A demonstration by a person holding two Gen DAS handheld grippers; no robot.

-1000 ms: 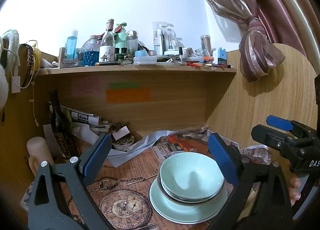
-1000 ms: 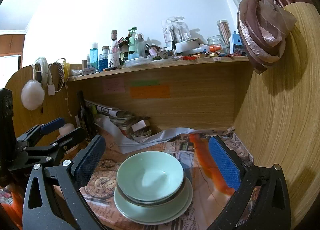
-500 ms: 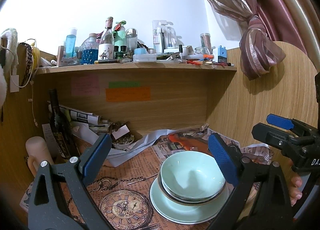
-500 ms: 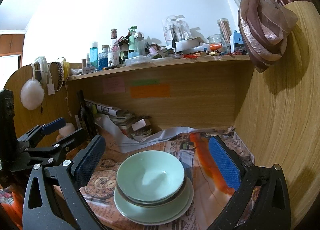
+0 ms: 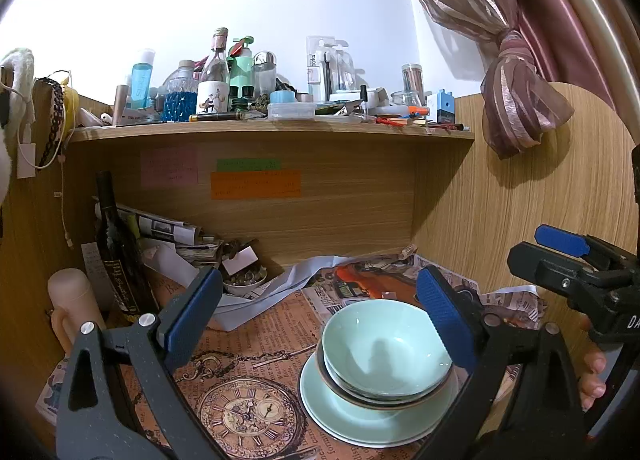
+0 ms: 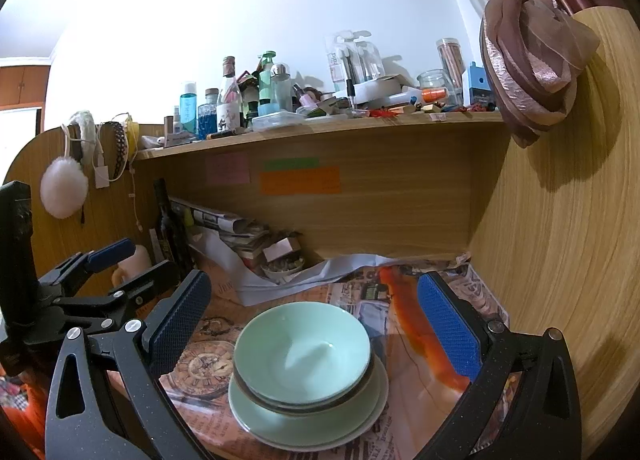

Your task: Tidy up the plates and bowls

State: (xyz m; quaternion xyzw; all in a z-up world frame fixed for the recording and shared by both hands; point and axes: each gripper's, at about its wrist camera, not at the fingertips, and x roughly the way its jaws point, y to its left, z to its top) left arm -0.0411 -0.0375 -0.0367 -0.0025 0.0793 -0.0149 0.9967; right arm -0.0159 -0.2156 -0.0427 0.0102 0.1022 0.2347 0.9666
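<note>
Both grippers hover with jaws spread wide and nothing between them: the left gripper (image 5: 320,318) and the right gripper (image 6: 316,316) each frame the stacked bowls (image 6: 301,356). Those pale green bowls nest on a green plate (image 6: 280,426), which rests on the newspaper-covered desk (image 5: 256,344). Behind stand a dark wine bottle (image 5: 116,252) and a cluttered wooden shelf (image 5: 272,132).

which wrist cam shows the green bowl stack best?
Right wrist. The stacked bowls sit centred between the open fingers of the right gripper, whole top rim and the plates beneath visible. In the left wrist view the left gripper is also open, but its right finger covers the stack's right edge.
</note>
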